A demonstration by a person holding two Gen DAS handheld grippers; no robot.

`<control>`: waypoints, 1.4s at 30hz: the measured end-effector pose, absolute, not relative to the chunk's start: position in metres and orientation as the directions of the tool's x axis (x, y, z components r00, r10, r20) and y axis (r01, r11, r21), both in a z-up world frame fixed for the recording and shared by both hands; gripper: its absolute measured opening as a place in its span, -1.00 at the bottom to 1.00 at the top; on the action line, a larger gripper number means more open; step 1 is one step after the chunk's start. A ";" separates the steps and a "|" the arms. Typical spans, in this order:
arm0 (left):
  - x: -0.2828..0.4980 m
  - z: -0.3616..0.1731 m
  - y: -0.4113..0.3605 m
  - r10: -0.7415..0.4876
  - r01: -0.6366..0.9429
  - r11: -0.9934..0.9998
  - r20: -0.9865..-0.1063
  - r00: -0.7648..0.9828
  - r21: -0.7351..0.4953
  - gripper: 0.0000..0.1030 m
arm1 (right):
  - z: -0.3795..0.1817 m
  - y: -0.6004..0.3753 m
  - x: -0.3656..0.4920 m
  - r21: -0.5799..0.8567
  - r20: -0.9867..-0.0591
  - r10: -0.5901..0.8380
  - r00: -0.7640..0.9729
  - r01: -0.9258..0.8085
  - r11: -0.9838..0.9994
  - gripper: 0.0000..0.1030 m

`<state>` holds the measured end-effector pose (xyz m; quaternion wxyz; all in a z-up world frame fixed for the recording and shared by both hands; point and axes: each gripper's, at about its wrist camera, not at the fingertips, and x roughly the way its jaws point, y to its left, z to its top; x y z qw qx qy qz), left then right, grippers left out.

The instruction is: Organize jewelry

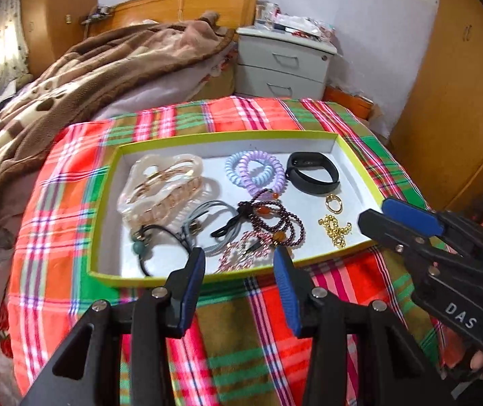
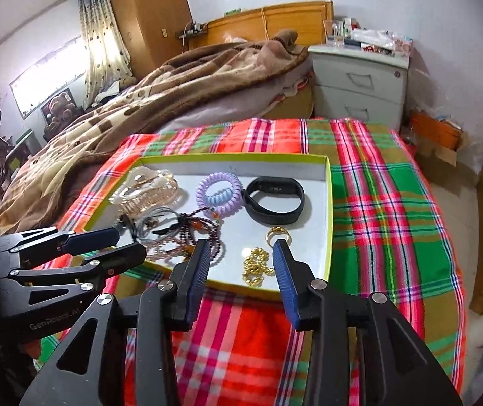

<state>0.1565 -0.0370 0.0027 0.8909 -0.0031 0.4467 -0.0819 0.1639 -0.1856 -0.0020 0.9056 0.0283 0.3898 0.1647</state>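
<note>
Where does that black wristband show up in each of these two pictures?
Left wrist view: the black wristband lies in the tray's far right corner, right of the spiral hair ties.
Right wrist view: the black wristband sits right of centre, near the tray's right wall.
Shared landmark: the gold ring just in front of it.

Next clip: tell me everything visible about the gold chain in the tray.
The gold chain is a short string of shiny, round, metallic-looking links, bunched in a loose heap rather than laid straight. It lies flat on the white floor of the green-rimmed tray, in the near right corner, close to the front wall. A gold ring lies just behind it, apparently apart. Nothing grips it: the right gripper hovers open above it.
</note>
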 end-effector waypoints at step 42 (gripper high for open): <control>0.098 0.018 -0.018 0.024 -0.050 0.999 -0.734 0.678 -0.015 -0.15 | 0.014 -0.170 0.104 0.092 -0.649 0.204 0.732 -0.190 0.977 -0.22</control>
